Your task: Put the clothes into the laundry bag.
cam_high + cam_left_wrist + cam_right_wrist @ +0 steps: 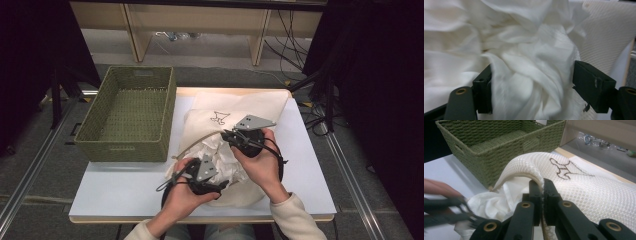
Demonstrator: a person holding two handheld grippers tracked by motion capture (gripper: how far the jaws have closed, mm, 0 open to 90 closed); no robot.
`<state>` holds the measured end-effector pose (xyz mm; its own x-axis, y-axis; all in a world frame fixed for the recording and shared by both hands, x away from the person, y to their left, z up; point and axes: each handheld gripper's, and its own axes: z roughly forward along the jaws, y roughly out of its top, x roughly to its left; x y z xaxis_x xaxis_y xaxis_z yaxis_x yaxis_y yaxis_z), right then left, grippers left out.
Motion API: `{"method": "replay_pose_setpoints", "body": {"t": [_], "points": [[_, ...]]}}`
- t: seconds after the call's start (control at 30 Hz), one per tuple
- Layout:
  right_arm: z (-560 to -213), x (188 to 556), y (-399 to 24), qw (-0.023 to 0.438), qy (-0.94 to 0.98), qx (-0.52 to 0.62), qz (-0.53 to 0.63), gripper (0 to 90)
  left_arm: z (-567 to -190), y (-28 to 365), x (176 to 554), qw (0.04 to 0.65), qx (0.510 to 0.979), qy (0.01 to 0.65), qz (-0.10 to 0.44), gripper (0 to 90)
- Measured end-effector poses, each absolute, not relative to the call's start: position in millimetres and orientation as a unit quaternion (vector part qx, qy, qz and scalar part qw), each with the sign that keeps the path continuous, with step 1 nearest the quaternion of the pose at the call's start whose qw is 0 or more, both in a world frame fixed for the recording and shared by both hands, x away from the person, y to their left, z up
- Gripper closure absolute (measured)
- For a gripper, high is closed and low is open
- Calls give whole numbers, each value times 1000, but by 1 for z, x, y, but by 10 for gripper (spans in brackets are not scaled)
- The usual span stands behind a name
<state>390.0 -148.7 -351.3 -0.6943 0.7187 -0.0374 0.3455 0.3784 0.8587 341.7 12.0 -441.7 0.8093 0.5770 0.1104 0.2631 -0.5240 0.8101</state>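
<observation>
Right gripper: jaws pressed together on the rim of the mesh bag, pinching the mouth edge and holding it lifted like an arch. Left gripper: jaws spread, with a wad of the white cloth standing between them; the pads do not look to be pressing it, so we read this as a let-go, not a grip. In the high view the left gripper sits at about 7 o'clock from the right gripper, both over the bag's near half, and the cloth lies bunched between them at the bag's mouth. We judge the step in hand to be stuffing the cloth into the bag: one hand keeps the mouth open, the other feeds. Much of the cloth is outside or at the rim, so we place the work around its middle. The next move likely calls for a fresh bite on the loose cloth nearer the person, then a push under the raised rim toward 12 o'clock, while the right gripper keeps its pinch. The bag lies flat on the white table, its long axis running 12 to 6, mouth toward 6 and closed end toward 12, just right of the green woven basket.
</observation>
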Motion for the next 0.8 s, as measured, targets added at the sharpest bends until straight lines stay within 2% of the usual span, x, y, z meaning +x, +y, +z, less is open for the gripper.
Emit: {"method": "replay_pose_setpoints", "body": {"t": [0.07,0.1,0.2,0.23,0.3,0.33,0.47,0.63,0.73,0.8], "points": [[-352,392,-150,207,806,327,447,874,-451,5,351,397,861,241,209,280],[-353,392,-150,208,807,325,448,874,-456,1,357,387,860,245,225,327],[-353,393,-150,208,807,323,448,874,-461,-1,366,384,857,257,231,500],[-354,393,-151,206,807,326,448,874,-462,-1,372,380,855,265,232,500],[-353,392,-150,205,806,326,449,877,-460,3,383,395,843,286,229,690],[-353,392,-150,205,806,326,449,877,-460,3,383,395,843,286,229,747],[-346,386,-147,206,803,320,459,878,-448,9,386,418,826,299,229,796],[-333,375,-146,220,794,306,477,879,-428,15,390,456,790,311,267,799],[-332,376,-149,227,792,307,477,880,-434,12,398,456,787,320,267,760],[-337,381,-152,222,794,314,471,880,-445,10,401,441,801,313,257,700]]}}
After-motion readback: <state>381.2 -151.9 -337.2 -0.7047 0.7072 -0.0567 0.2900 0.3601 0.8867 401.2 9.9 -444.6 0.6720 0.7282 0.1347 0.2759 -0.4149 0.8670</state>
